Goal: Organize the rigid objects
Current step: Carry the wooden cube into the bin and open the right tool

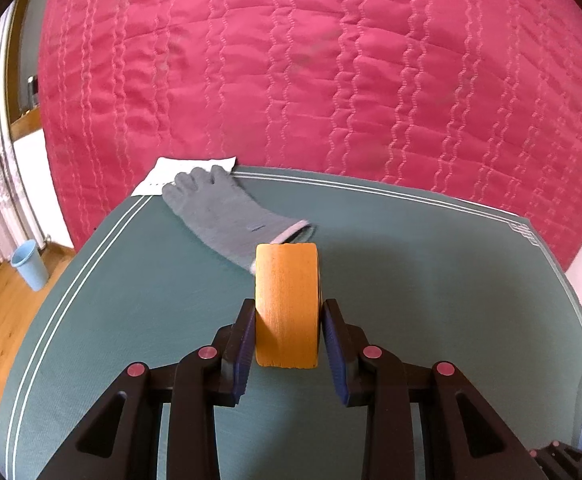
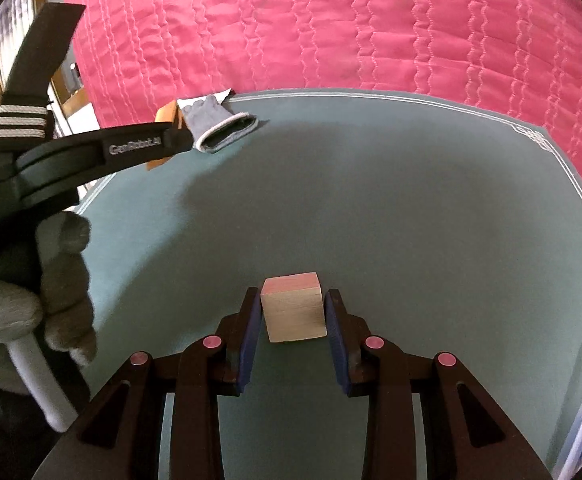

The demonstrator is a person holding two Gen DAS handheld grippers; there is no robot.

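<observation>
In the left wrist view my left gripper (image 1: 289, 312) is shut on an orange wooden block (image 1: 287, 304) with a rounded top, held above the green mat (image 1: 431, 280). In the right wrist view my right gripper (image 2: 293, 308) is shut on a pale wooden cube (image 2: 294, 310) with a pinkish top, just above the mat (image 2: 411, 220). The left gripper (image 2: 173, 136) with the orange block (image 2: 166, 114) shows at the left of that view, next to a grey glove (image 2: 219, 124).
A grey glove (image 1: 227, 212) lies at the mat's far left corner on a white paper (image 1: 179, 172). A pink quilted bedspread (image 1: 331, 60) lies beyond the mat. A blue cup (image 1: 29, 264) stands on the wooden floor at left.
</observation>
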